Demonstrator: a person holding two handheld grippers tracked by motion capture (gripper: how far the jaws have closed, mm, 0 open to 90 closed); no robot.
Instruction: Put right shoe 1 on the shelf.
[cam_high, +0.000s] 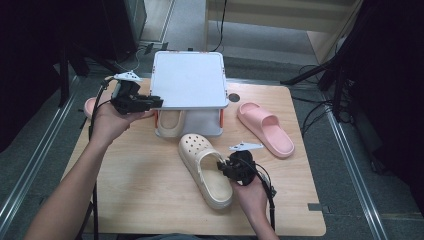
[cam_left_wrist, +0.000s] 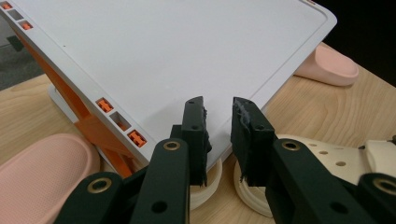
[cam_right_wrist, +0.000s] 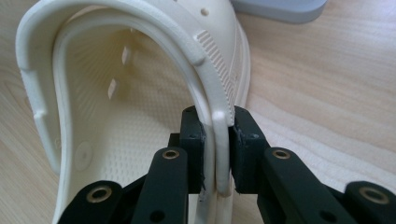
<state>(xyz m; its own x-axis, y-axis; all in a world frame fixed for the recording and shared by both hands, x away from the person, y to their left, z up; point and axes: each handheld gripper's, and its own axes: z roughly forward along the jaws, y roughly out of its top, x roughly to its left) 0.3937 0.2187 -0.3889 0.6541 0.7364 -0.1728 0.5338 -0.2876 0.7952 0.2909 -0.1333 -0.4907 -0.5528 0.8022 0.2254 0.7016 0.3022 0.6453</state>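
Two jaws of the right gripper (cam_right_wrist: 217, 140) pinch the clog (cam_high: 205, 167) rim; lift level toward the rack (cam_high: 189, 80); left gripper (cam_left_wrist: 218, 133) hangs open, probably empty.

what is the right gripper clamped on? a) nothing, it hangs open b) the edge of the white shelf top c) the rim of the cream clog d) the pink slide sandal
c: in the right gripper view the right gripper has its two jaws pressed on either side of the side rim of the cream clog.
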